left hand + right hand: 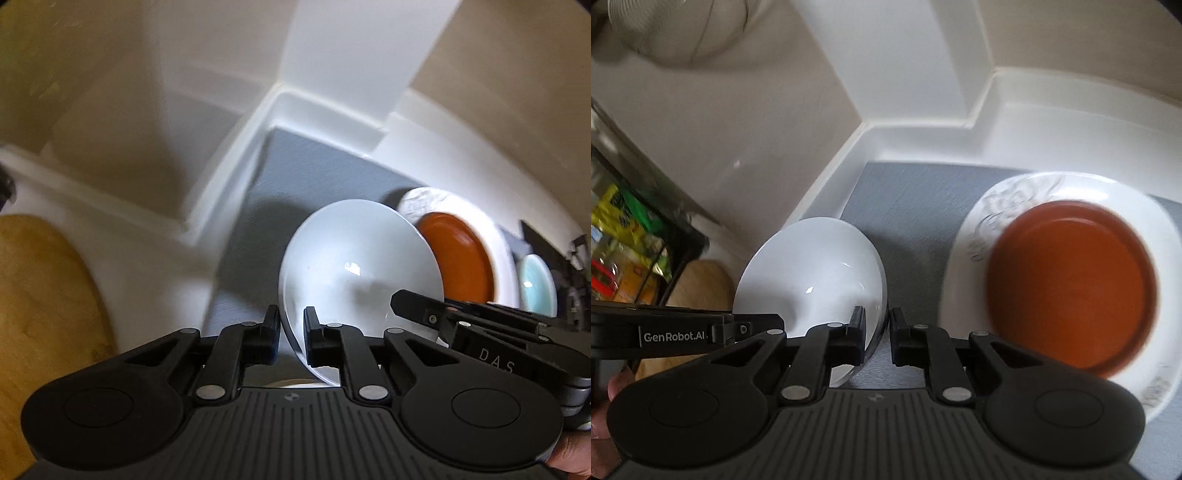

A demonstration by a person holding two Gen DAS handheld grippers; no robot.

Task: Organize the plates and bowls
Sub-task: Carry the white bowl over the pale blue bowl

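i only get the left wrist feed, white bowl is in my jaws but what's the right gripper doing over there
Observer: The right gripper is clamped on the white bowl too, on its rim; the right wrist view shows one finger inside the bowl and one outside.
Operator: anything on my far left i can't see
Observer: Yes, a dark-framed shelf with colourful packets stands past the wooden board.
Operator: the plate under the orange dish, plain white?
Observer: No. The white plate has a grey printed pattern on its rim, and the orange dish rests on it.
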